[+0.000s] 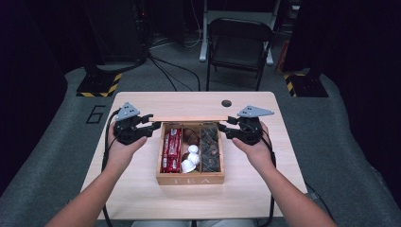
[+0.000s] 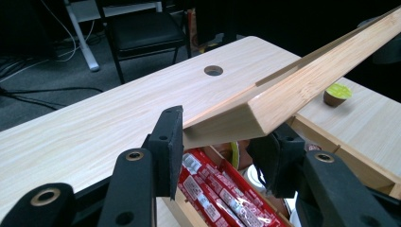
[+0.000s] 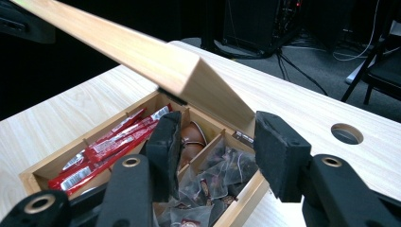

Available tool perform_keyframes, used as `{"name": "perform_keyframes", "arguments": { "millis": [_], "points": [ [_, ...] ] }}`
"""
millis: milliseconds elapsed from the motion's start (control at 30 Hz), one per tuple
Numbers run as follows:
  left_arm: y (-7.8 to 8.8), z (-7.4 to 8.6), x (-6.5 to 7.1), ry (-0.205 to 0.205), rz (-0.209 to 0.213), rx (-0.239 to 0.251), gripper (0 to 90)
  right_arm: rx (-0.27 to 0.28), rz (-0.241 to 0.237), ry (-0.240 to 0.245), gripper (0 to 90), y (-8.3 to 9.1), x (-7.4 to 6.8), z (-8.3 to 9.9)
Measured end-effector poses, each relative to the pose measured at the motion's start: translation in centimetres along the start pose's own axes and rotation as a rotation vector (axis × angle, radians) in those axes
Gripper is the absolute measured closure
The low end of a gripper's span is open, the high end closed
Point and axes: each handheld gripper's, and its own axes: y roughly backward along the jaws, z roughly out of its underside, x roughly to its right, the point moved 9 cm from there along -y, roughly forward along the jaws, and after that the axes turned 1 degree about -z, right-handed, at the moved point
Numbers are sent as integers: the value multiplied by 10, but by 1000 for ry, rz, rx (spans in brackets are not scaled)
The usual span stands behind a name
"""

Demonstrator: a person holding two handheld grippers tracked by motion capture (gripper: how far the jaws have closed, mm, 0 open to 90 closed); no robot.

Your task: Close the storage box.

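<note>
A wooden tea box (image 1: 190, 179) stands mid-table with its hinged lid (image 1: 189, 119) raised and tilted back. It holds red packets (image 1: 171, 151) on the left, brown and white capsules (image 1: 191, 153) in the middle and dark tea bags (image 1: 210, 149) on the right. My left gripper (image 1: 153, 121) is at the lid's left end. In the left gripper view the lid's corner (image 2: 265, 113) sits just over the gap of the left gripper (image 2: 222, 137), and no pad presses on it. My right gripper (image 3: 217, 137) is open below the lid's other end (image 3: 203, 85), over the tea bags (image 3: 222, 175).
A round hole (image 1: 226, 103) is cut in the table behind the box. A brown capsule with a green top (image 2: 336, 94) stands on the table beyond the lid. A black folding chair (image 1: 239, 42) and floor cables lie past the far edge.
</note>
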Motion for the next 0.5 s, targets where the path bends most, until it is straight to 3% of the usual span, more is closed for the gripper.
{"name": "perform_keyframes", "arguments": {
  "millis": [167,400,500],
  "points": [
    [3,11,5,-1,13,-13,543,-1,-1,11,525,5,-6,5],
    [7,26,12,-19,18,-25,534,-1,-24,-11,524,10,-14,15],
    [9,35,15,-6,32,-26,527,-12,-18,1,523,11,-17,22]
  ]
}}
